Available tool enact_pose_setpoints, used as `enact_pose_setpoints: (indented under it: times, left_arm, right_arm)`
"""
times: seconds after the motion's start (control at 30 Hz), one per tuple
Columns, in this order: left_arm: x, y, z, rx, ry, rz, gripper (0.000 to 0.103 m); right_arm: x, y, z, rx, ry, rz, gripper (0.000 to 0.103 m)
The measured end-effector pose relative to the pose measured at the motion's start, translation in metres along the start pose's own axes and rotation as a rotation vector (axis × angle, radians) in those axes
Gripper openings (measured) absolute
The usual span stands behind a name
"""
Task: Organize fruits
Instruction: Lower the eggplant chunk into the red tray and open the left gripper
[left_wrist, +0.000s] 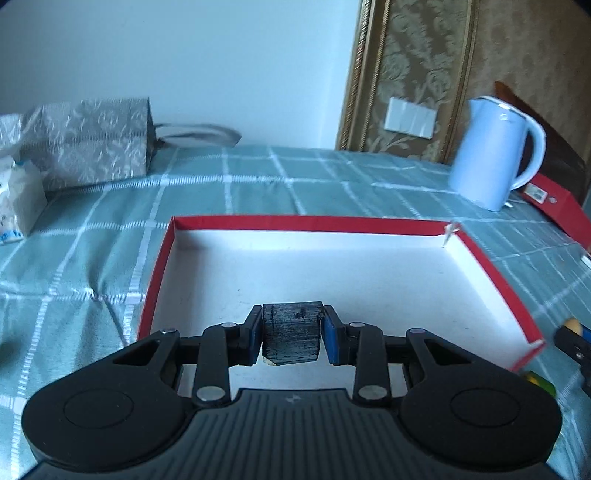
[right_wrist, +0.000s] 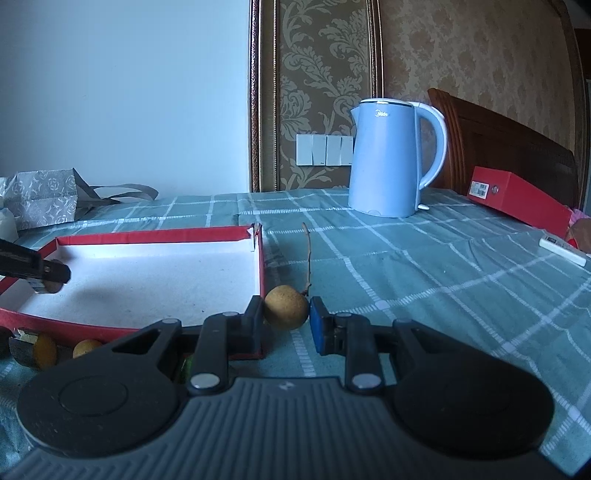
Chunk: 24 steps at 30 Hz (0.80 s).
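Left gripper (left_wrist: 290, 336) is clenching a dark chunk (left_wrist: 290, 334) over the tray (left_wrist: 491, 273).
Right gripper (right_wrist: 286, 325), jaws released, is bracketing a longan (right_wrist: 286, 311) at 12 o'clock.

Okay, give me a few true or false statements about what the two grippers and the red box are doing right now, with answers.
1. The left gripper grips a dark cylindrical piece over the red-rimmed box. True.
2. The right gripper is clamped tight on a longan. False: the longan sits between open fingers, with a gap at the blue pad.
3. The longan lies inside the box. False: it sits on the checked cloth beside the box.
4. A blue kettle stands behind the box. True.
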<state>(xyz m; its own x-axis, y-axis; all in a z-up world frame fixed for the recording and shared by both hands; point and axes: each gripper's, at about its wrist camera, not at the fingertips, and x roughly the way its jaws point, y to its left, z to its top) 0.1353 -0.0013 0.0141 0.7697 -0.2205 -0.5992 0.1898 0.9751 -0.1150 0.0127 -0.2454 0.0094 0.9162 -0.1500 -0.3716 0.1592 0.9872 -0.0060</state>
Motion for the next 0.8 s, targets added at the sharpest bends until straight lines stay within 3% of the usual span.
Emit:
enact_pose_setpoints:
  times: [0.43,0.47,0.53,0.73,0.8]
  left_arm:
    - [0.022,-0.007,-0.001,0.045,0.010,0.131,0.033]
    - [0.022,-0.008,-0.001,0.046,0.009,0.137,0.036]
    - [0.021,-0.006,-0.001,0.035,0.006,0.145,0.053]
    - [-0.016,-0.003,-0.007,-0.008,-0.115,0.195,0.076]
    - [-0.029,-0.005,-0.011,-0.007,-0.153,0.207,0.077]
  right_arm:
    - [0.003,0.005,0.000,-0.024,0.014,0.014,0.025]
    - [0.003,0.005,0.000,-0.024,0.013,0.014,0.025]
    - [0.003,0.005,0.000,-0.025,0.013,0.014,0.025]
    - [0.003,0.006,0.000,-0.027,0.011,0.015,0.025]
    - [0.003,0.006,0.000,-0.029,0.013,0.016,0.025]
